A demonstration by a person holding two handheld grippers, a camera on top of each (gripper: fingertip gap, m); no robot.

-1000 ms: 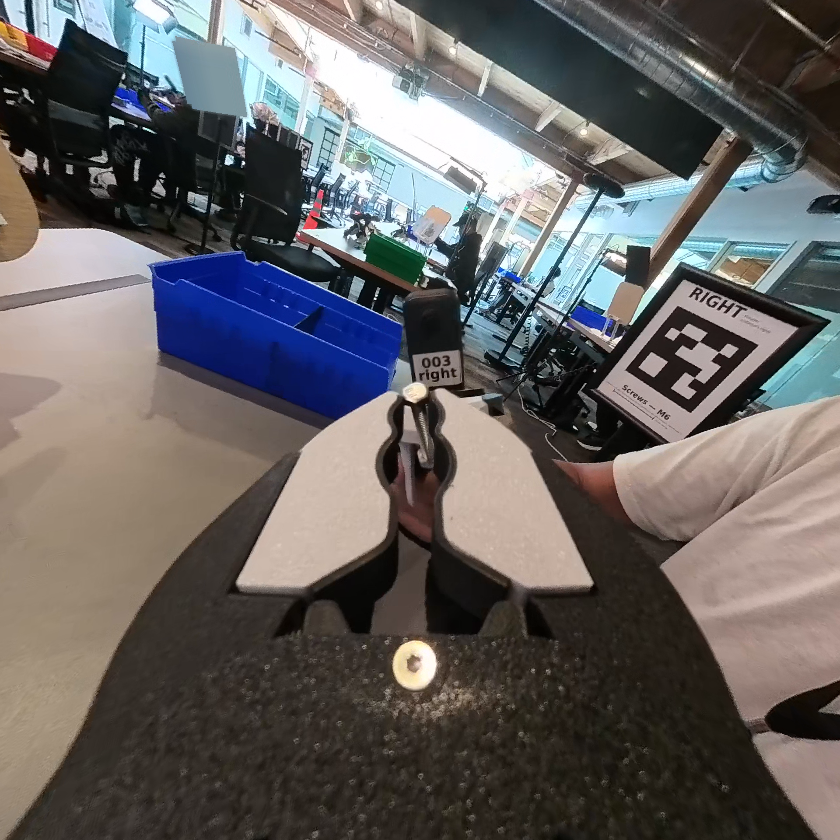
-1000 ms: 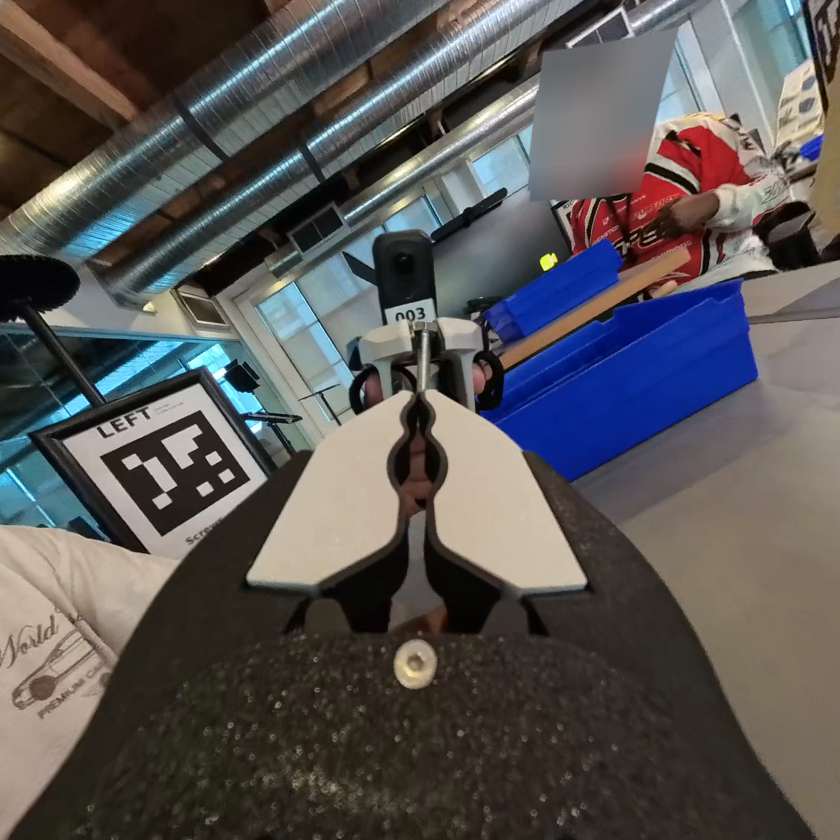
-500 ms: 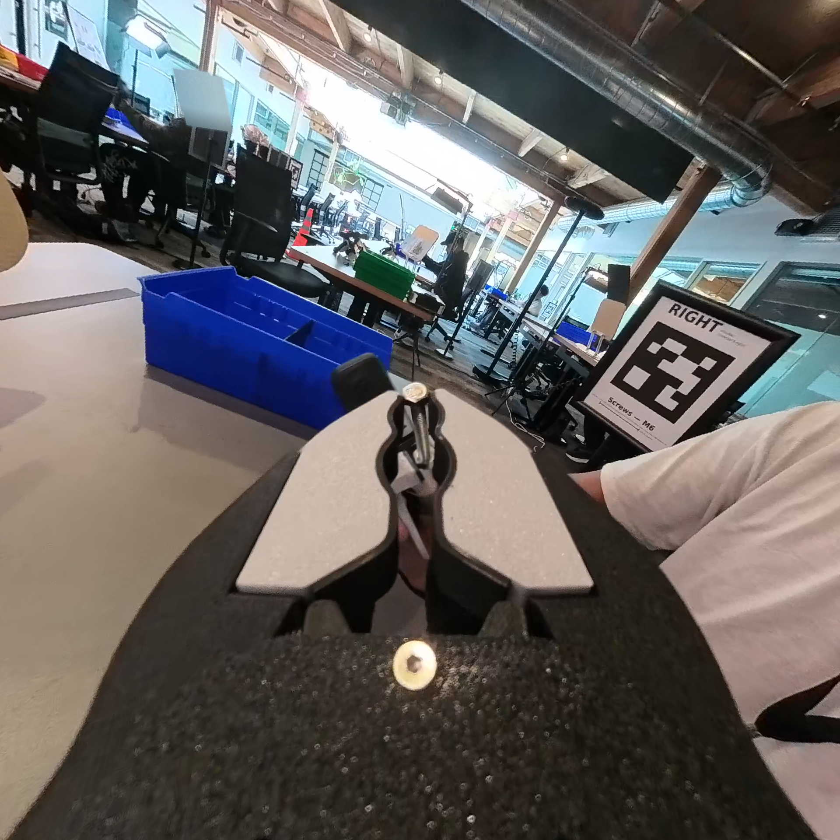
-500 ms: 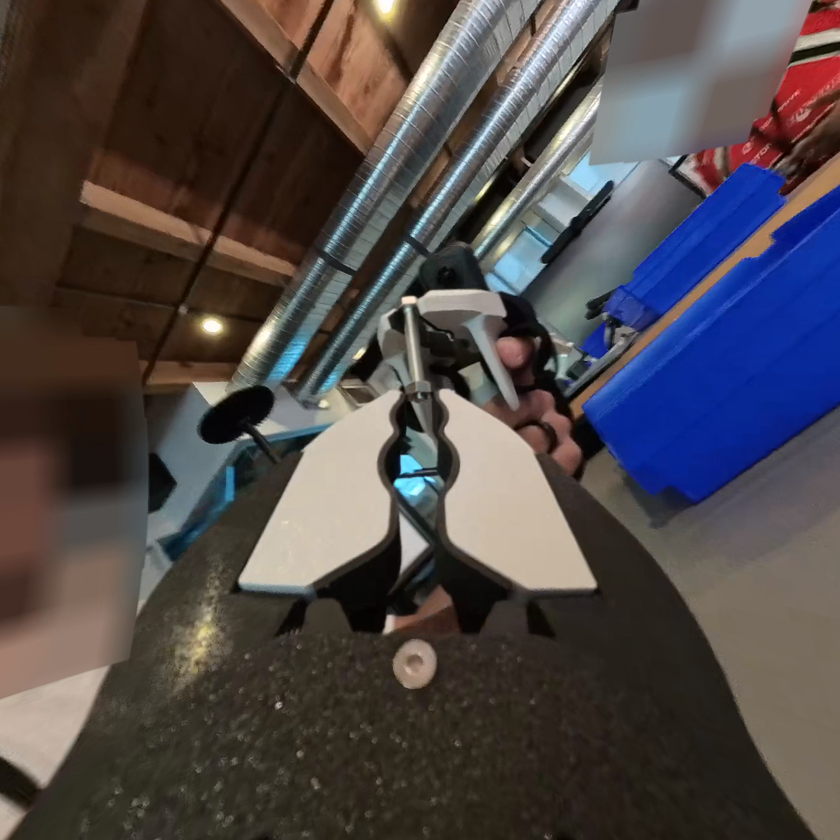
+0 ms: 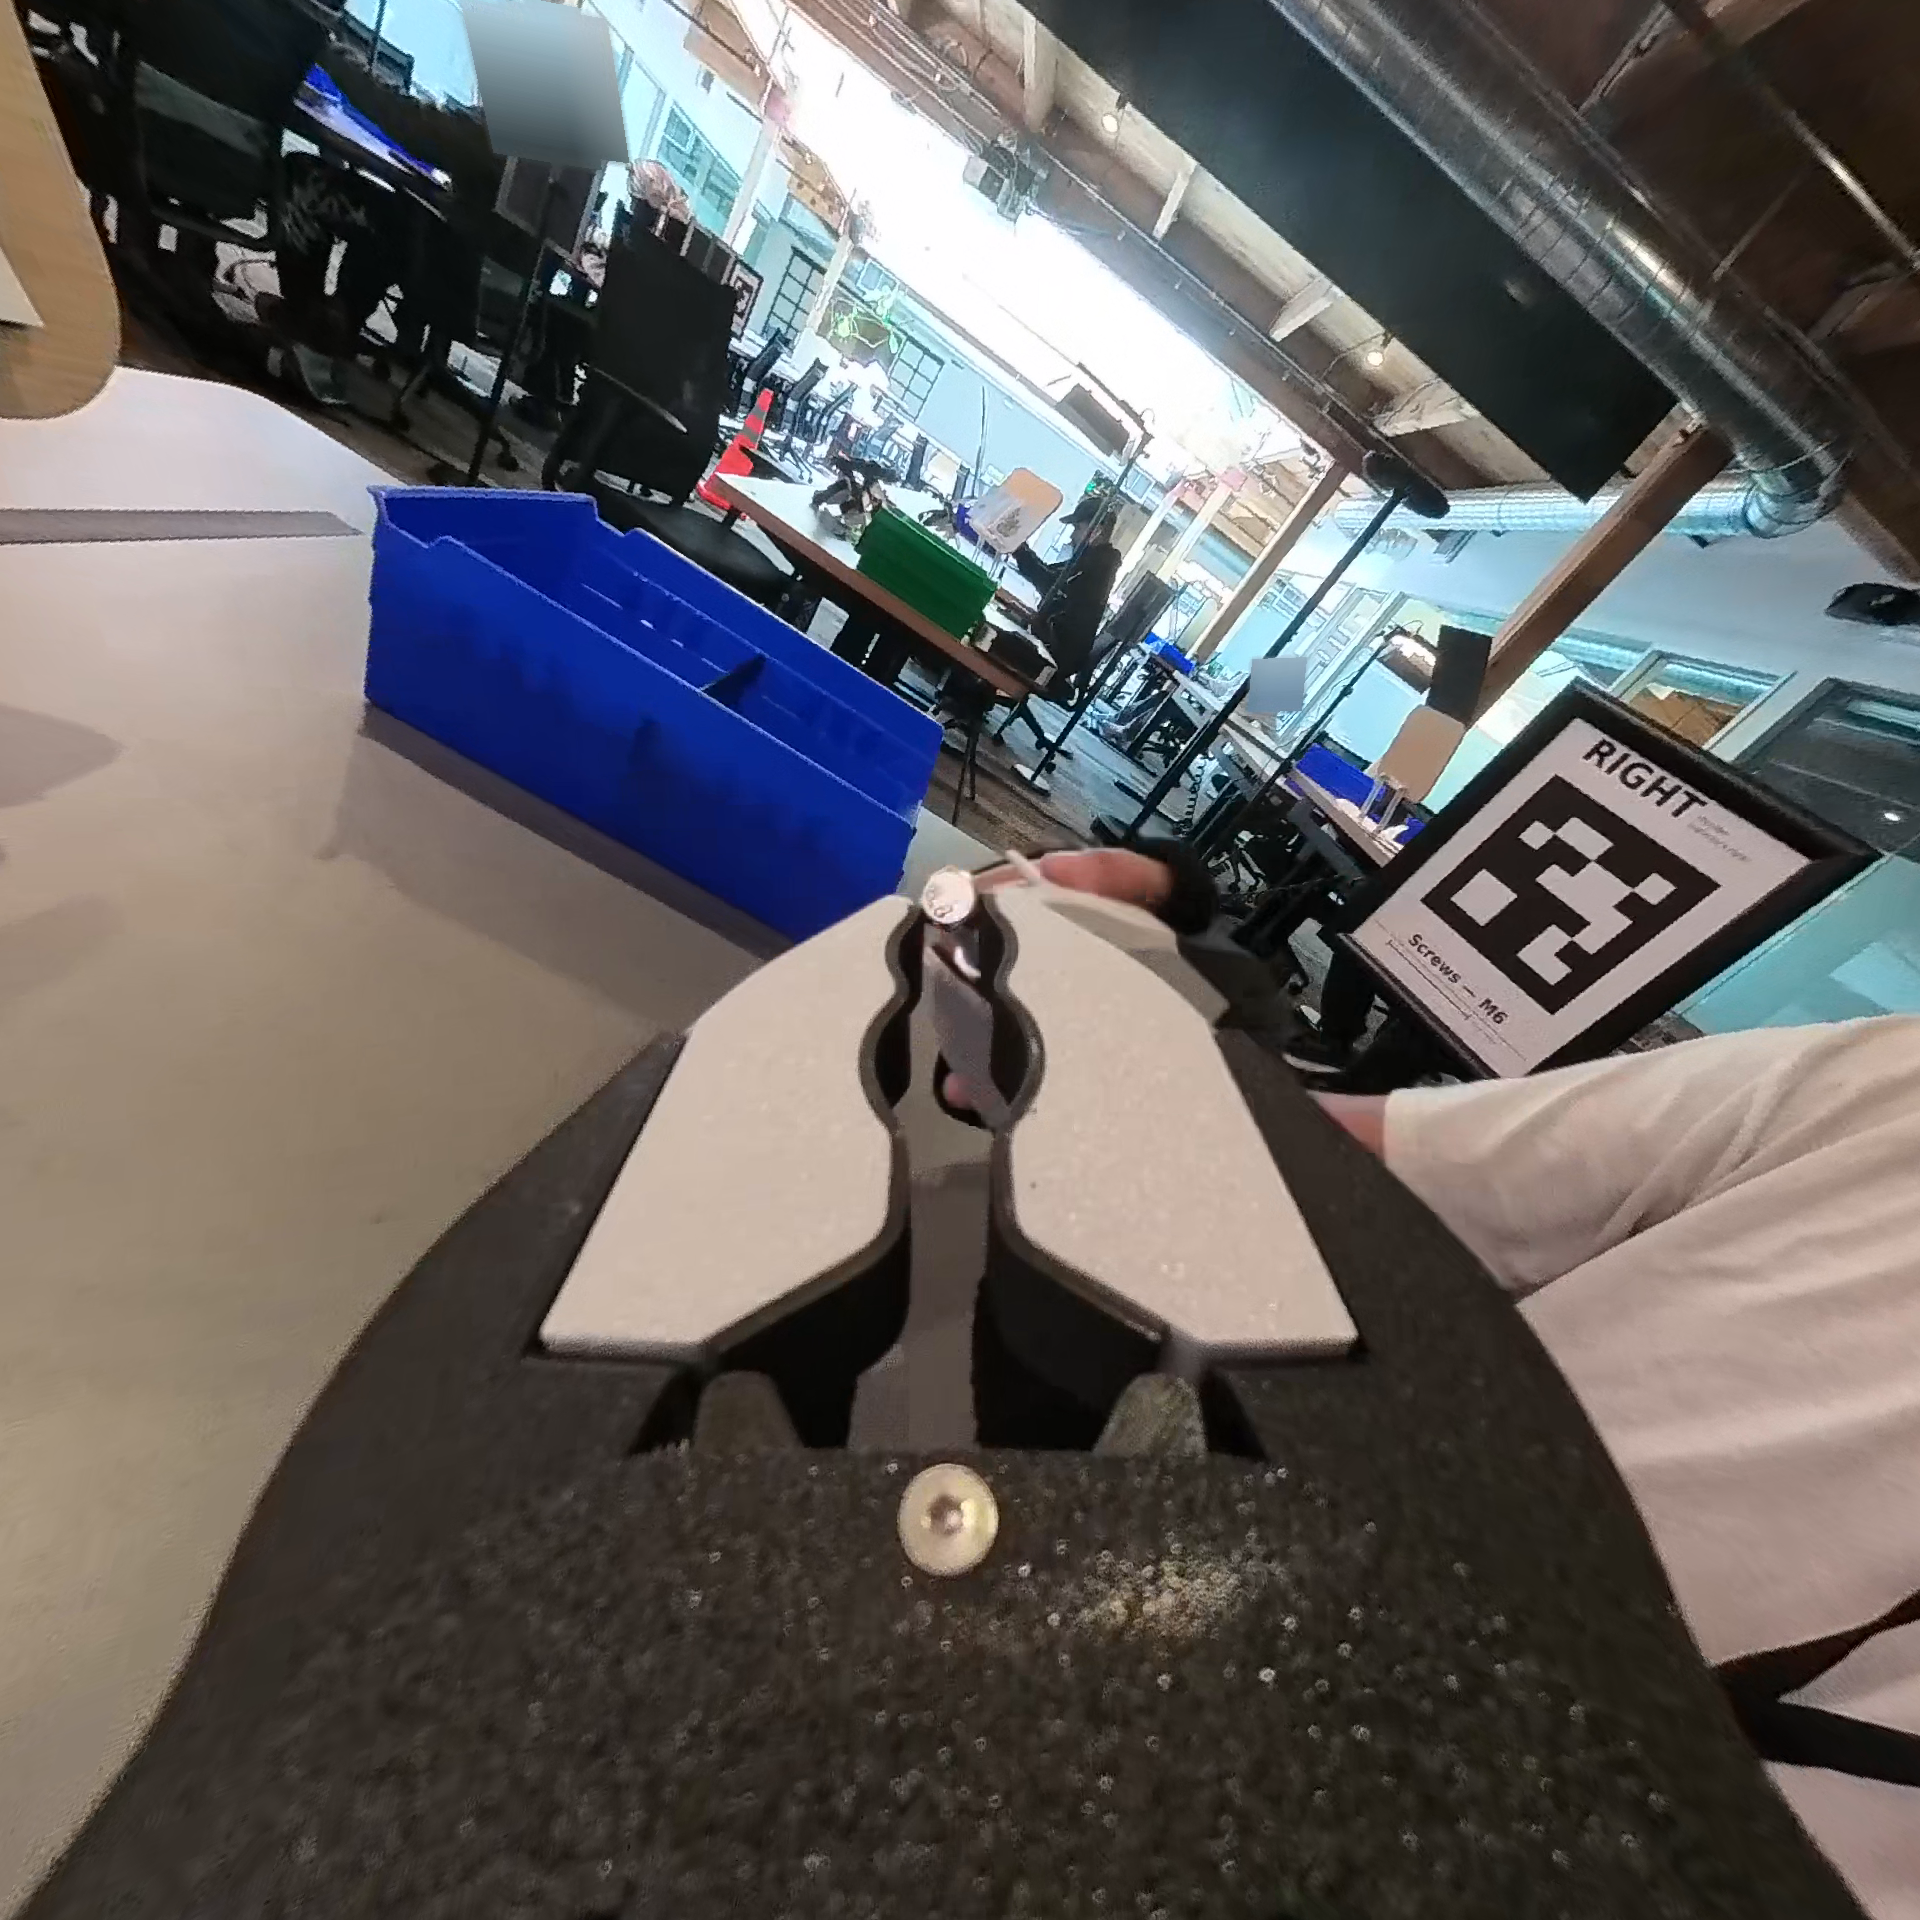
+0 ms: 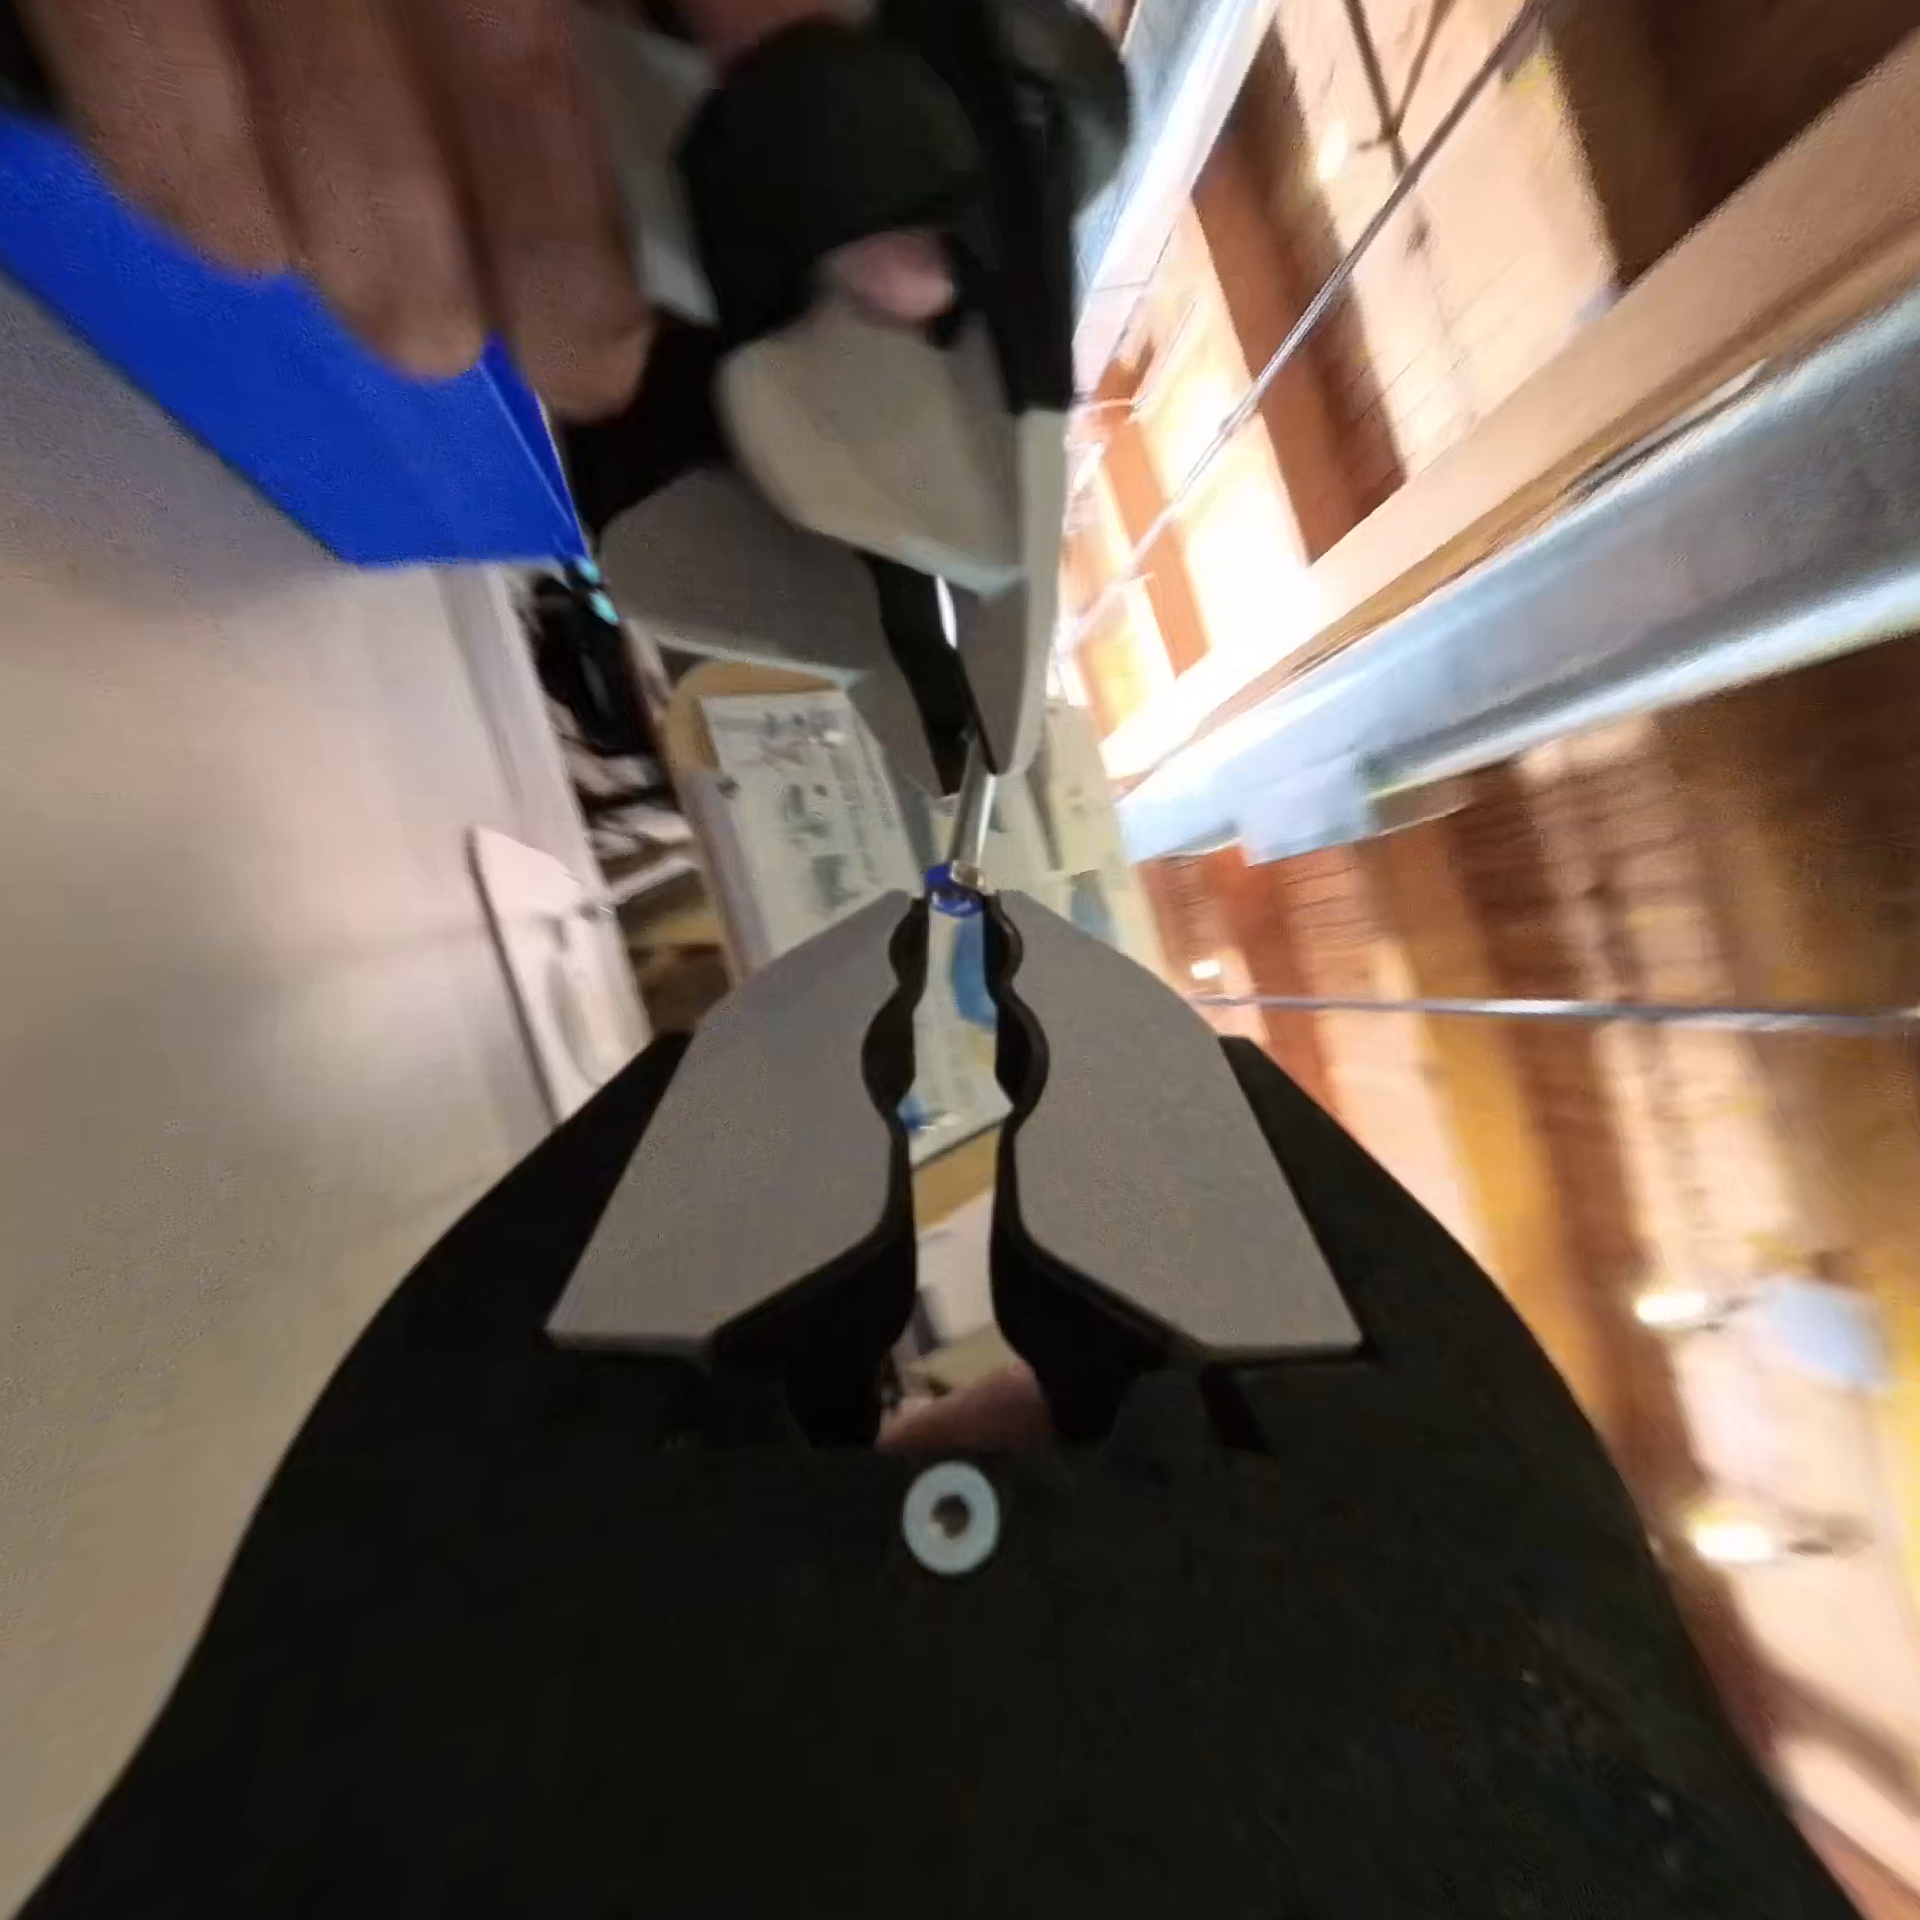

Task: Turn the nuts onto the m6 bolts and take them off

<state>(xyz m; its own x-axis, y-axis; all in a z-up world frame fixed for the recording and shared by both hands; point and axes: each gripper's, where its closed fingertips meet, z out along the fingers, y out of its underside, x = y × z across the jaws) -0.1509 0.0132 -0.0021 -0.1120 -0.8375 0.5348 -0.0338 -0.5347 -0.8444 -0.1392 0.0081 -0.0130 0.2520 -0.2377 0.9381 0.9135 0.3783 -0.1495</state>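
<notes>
Silvery bolt (image 5: pixel 951 896) is clamped head-up at the tips of the left gripper (image 5: pixel 953 914), centre of the left wrist frame, with a blue bin (image 5: pixel 582 686) seen on the grey table (image 5: pixel 208 987) at mid left. Over in the blurry right wrist frame, the right gripper (image 6: pixel 958 902) is closed on a nut (image 6: pixel 951 896) sitting at the end of the bolt's shank (image 6: pixel 977 810), just above frame centre, and the pads are pressed against it on both sides

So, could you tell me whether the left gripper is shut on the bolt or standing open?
Shut on the bolt: the left gripper pinches it at the fingertips, its round head poking out.
</notes>
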